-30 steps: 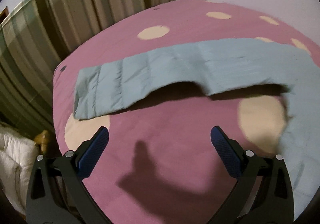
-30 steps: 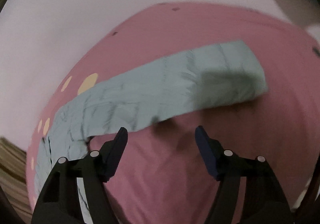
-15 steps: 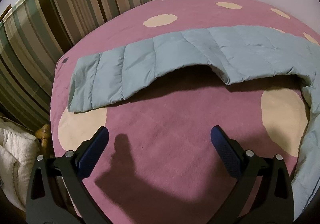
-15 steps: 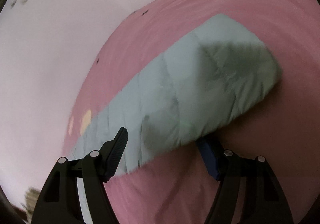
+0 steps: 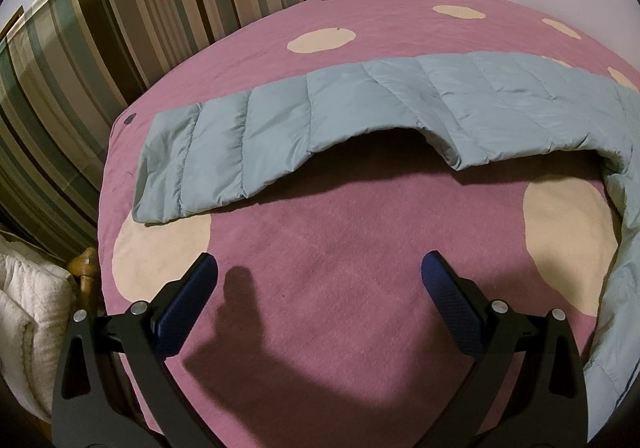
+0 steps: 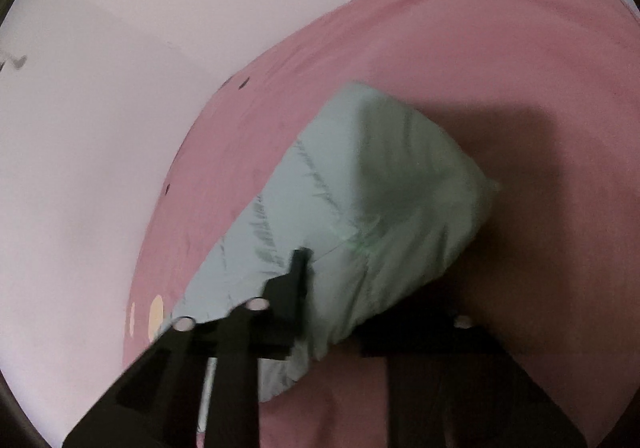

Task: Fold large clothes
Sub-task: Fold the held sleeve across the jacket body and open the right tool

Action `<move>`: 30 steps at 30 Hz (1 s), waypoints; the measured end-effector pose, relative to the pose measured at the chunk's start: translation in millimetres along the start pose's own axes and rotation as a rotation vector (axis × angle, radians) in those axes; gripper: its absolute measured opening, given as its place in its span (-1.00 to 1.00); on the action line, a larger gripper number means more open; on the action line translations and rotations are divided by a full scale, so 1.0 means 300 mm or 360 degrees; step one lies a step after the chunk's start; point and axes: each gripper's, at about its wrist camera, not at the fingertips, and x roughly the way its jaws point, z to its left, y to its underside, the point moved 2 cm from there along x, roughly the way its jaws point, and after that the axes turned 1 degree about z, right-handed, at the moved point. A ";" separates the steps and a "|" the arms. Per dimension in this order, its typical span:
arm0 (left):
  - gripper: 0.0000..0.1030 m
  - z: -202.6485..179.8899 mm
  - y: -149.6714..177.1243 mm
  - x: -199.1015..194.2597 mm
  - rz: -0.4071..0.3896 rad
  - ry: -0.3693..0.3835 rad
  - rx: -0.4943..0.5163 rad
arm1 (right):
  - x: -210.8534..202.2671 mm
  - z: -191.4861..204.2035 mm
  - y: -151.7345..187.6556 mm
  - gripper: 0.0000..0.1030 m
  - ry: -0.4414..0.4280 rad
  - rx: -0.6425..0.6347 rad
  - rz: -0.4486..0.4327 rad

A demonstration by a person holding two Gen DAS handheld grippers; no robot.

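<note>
Left gripper (image 5: 318, 280): fingers spread over bare pink bed (image 5: 340, 248); quilted blue jacket (image 5: 320, 116) sleeve lies beyond them. Right gripper (image 6: 320, 288): fingers pinching the jacket's sleeve edge.

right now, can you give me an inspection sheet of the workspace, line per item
surface: pink bedspread with cream dots, covering the bed.
job's things: pale blue quilted jacket spread along the bed; one sleeve lies flat in the left wrist view, the other sleeve end appears lifted, blurred.
clutter: nothing seen on the bedspread.
grippers: left hand-held gripper open, above bare bedspread, holding nothing; right hand-held gripper in against the sleeve with fabric over one finger, closure unclear from blur.
cables: nothing seen.
surroundings: striped curtain beyond the bed, white quilted bedding at its left edge, plain wall.
</note>
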 end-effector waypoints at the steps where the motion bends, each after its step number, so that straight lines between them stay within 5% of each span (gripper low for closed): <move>1: 0.96 0.003 0.004 0.001 0.0001 0.0002 -0.0001 | -0.008 0.028 -0.002 -0.85 -0.0006 -0.0043 -0.0006; 10: 0.96 0.008 0.006 0.011 0.0009 0.0008 -0.0006 | -0.089 0.498 0.168 -0.87 -0.0182 -0.0670 -0.0041; 23: 0.96 0.029 0.008 0.033 0.0036 0.0091 -0.0077 | -0.017 1.110 0.940 -0.88 -0.0496 -0.1469 0.0342; 30: 0.96 0.033 0.015 0.037 0.0045 0.0118 -0.0098 | -0.010 1.193 1.333 -0.88 -0.0552 -0.1773 0.0546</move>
